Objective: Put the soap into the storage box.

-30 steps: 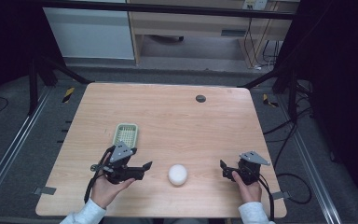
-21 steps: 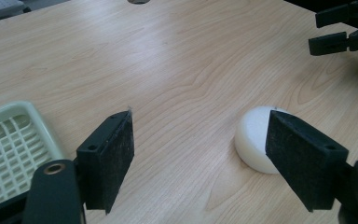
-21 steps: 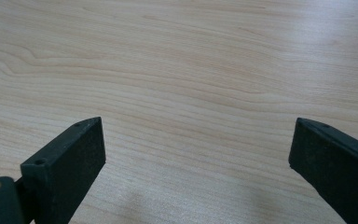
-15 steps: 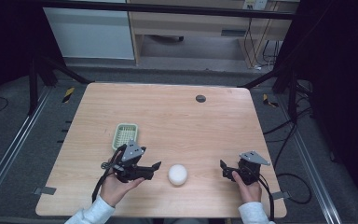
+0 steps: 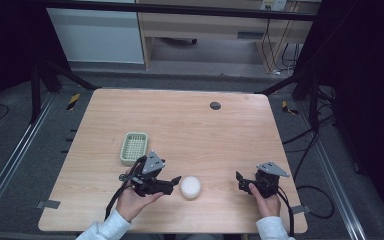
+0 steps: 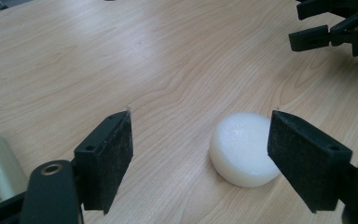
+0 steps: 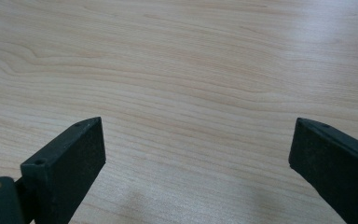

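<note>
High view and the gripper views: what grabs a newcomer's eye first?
The white puck near the table's front edge, with the left gripper open right beside it, jaws not yet around it. A pale green basket sits just beyond that hand. The right gripper waits open at front right over bare wood.

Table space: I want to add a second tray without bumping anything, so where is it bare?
The far half of the table is bare up to the dark disc. Crowded along the near edge: green basket, left gripper, white puck, right gripper.
</note>
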Demonstrator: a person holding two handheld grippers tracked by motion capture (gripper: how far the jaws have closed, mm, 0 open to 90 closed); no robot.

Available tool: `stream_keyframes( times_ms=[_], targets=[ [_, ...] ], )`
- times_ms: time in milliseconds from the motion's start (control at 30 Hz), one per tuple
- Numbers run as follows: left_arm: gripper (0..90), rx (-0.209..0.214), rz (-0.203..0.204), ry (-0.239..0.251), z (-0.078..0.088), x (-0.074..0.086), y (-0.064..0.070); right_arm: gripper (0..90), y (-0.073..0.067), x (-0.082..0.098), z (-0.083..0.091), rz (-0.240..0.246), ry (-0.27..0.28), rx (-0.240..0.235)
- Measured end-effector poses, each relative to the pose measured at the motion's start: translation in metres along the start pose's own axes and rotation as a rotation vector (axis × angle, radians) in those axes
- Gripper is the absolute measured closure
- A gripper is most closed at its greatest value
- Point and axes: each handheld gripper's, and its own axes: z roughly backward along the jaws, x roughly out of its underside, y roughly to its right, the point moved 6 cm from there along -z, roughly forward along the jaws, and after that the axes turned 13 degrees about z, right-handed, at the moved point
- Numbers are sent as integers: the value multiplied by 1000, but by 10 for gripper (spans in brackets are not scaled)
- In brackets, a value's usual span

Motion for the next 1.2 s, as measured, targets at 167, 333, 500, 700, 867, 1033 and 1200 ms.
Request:
stream_keyframes(
  times_ms=[167,333,500,700,867,1033,1200],
  targets=[
    [217,9,-16,-23,-7,3,6,40,0,0,0,0,-1,-1],
    [214,10,-30,-36,-12,5,10,40,0,0,0,-5,-1,-4],
    [210,14,-38,-51,-18,7,14,40,-1,0,0,-1,0,-6],
    [207,23,-40,-67,-23,9,17,40,-1,0,0,-6,-1,-9],
    [202,24,-44,-79,-26,10,19,40,-1,0,0,-9,-1,-10],
    [195,32,-52,-101,-34,12,24,40,-1,-1,0,-8,0,-11],
    [192,38,-58,-108,-39,11,29,40,-1,-1,0,-11,2,-11]
  ],
)
